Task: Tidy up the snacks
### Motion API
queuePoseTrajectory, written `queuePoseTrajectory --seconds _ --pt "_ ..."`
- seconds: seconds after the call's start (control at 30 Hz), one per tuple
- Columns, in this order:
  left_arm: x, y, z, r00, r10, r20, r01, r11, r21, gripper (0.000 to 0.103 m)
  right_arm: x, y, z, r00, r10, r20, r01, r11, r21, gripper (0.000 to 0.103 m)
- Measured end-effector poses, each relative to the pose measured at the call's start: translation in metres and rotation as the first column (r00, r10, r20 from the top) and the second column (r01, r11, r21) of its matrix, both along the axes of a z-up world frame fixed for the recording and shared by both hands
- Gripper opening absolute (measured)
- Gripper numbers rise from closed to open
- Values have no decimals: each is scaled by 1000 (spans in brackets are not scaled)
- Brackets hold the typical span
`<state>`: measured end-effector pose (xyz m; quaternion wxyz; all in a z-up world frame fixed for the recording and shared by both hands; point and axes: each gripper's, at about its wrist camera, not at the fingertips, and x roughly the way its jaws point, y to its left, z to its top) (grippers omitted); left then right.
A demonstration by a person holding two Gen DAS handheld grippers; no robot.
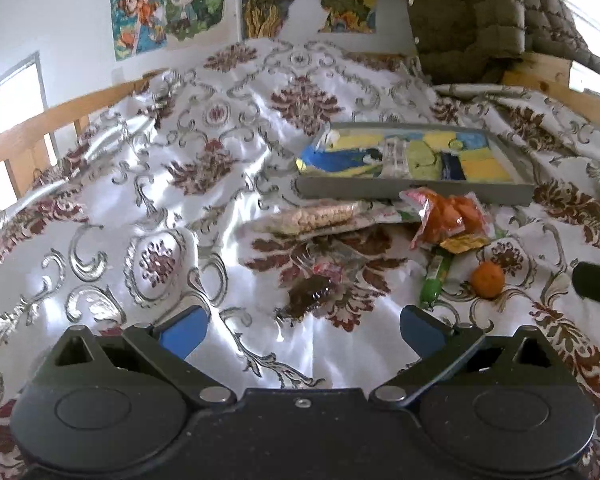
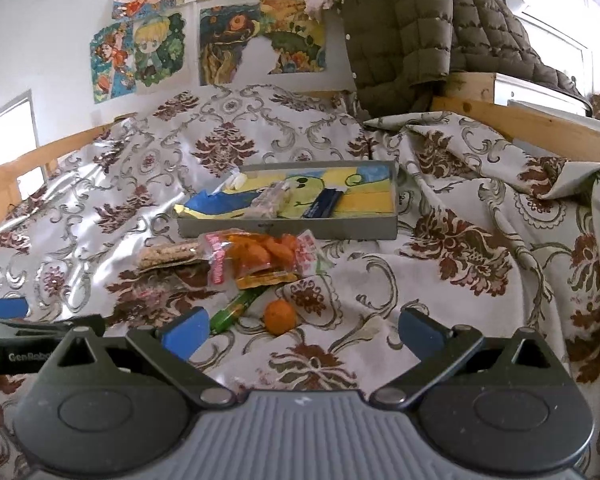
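A shallow grey tray (image 1: 416, 192) (image 2: 288, 234) with a colourful picture bottom lies on the bed and holds a clear packet (image 2: 270, 200) and a dark bar (image 2: 324, 204). In front of it lie loose snacks: a pale cracker packet (image 1: 320, 216) (image 2: 170, 254), an orange snack bag (image 1: 448, 216) (image 2: 260, 256), a green tube (image 1: 434, 280) (image 2: 236, 308), a small orange fruit (image 1: 487, 279) (image 2: 279, 315) and a dark snack in clear wrap (image 1: 312, 292). My left gripper (image 1: 302, 334) hangs open just short of the dark snack. My right gripper (image 2: 302, 336) is open near the fruit.
A white bedspread (image 1: 180, 208) with maroon and silver ornament covers the bed. Wooden rails (image 1: 28, 132) (image 2: 540, 124) run along its sides. A quilted olive jacket (image 2: 404, 24) hangs at the back right. Posters (image 2: 140, 52) cover the wall. The other gripper's body shows at the edge (image 1: 596, 284) (image 2: 4, 336).
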<state>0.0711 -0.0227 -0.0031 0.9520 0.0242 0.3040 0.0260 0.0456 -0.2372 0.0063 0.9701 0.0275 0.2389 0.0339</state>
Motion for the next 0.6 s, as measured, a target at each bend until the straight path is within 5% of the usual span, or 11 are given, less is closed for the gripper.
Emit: queuePoseTrajectory --seconds 0.2,0.6 --pt "20 -5 -5 1000 -3 -19 3 1000 -13 102 13 -9 -4 1000 -15 -26 15 1000 27 103" --pt "51 -13 -15 996 -78 -35 77 997 -9 102 48 -11 -15 996 15 -84 -21 997 -68 103"
